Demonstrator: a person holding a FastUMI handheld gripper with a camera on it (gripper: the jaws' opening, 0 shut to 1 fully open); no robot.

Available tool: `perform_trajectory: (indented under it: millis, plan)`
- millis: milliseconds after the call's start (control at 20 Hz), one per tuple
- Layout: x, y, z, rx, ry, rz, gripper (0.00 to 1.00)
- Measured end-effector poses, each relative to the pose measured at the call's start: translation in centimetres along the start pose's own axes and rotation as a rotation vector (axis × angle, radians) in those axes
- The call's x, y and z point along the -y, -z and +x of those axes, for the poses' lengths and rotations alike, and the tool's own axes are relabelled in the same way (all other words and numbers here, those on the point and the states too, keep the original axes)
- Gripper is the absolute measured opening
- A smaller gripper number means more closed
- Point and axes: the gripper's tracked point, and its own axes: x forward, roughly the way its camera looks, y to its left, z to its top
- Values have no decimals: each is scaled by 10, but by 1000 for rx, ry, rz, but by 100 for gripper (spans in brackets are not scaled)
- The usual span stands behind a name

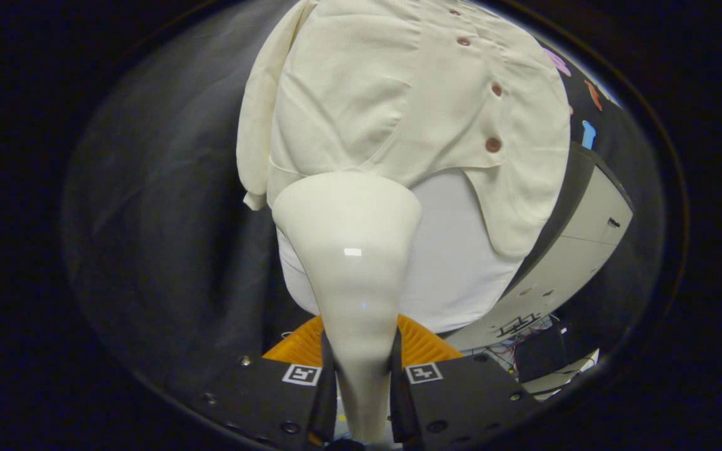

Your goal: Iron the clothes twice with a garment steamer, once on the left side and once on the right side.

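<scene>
The tongs (361, 382) are clenched on the garment steamer (351, 250), its head just ahead at the shirt (398, 94) hem. I judge a pass in hand; next, slide upward.

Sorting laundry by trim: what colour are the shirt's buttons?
Reddish brown buttons on the cream shirt, gripper view.

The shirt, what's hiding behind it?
Behind the cream shirt hangs a white board, showing below its hem. How far up the board goes is covered by the shirt. The steamer, gripped by the tool, hides the shirt's lower left part.
</scene>
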Motion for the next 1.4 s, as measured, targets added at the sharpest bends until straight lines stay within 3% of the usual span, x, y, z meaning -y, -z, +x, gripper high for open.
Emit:
perform_trajectory:
  millis: [650,950,1400]
  plan:
    - [85,-117,-122,218,28,69,34]
    - [158,-172,-145,289,84,127,34]
    - [227,-258,-151,380,116,136,34]
